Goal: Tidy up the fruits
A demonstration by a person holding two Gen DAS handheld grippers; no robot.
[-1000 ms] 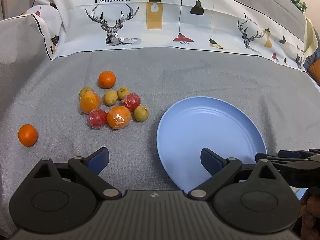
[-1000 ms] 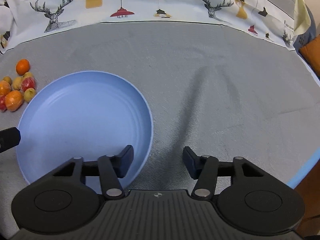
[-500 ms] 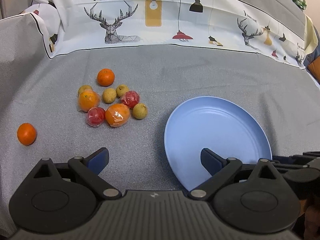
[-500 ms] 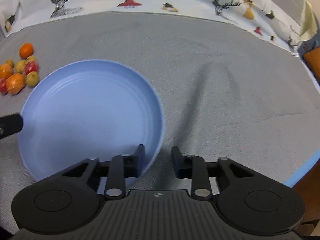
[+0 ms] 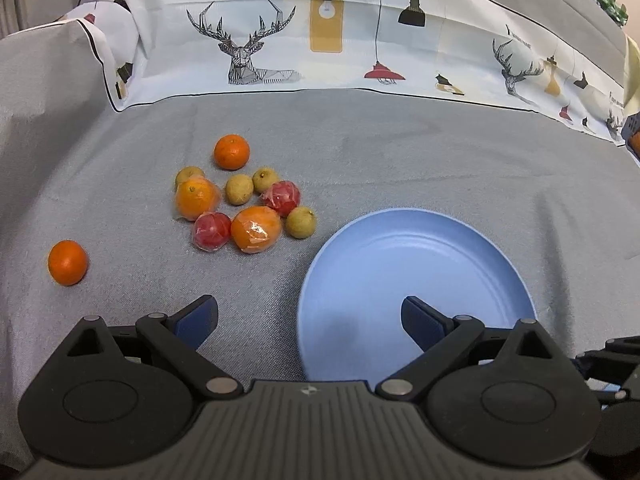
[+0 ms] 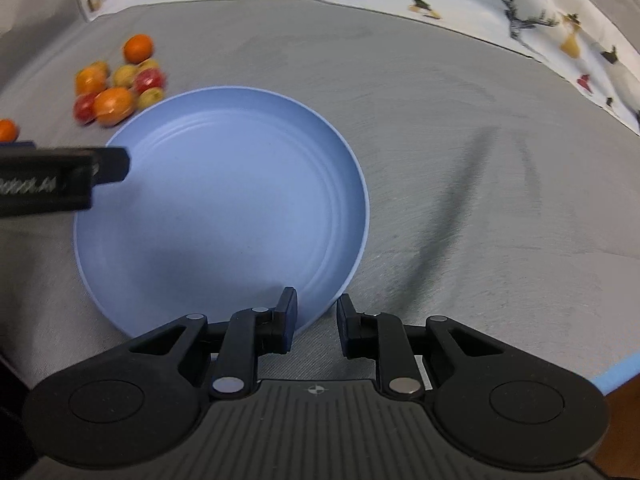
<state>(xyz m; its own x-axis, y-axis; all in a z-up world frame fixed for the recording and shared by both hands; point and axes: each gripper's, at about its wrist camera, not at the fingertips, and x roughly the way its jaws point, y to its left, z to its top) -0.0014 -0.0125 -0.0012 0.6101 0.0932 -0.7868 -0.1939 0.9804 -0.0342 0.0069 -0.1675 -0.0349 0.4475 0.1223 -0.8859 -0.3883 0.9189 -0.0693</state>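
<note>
Fruits (image 5: pixel 244 204) are lying clustered on the grey cloth (image 5: pixel 400 168), left of the empty blue plate (image 5: pixel 420 248); none sorted yet. Right gripper (image 6: pixel 317 316) is pinching the plate's near rim, jaws nearly closed. Left gripper (image 5: pixel 308 316) is hovering wide open, holding nothing.

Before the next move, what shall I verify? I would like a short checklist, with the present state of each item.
1. Right gripper holds the blue plate: its fingers are closed on the near rim. ok.
2. Plate has room: no fruit lies on it. ok.
3. Left gripper is free: open, nothing between its fingers. ok.
4. Left gripper clears the plate: one finger hangs above it, height unclear. cannot tell.
5. The small greenish fruit nearest the plate is clear of the rim: a narrow gap shows. ok.
6. Fruits gathered: the lone orange lies apart from the cluster, all on the grey cloth. not ok.
</note>
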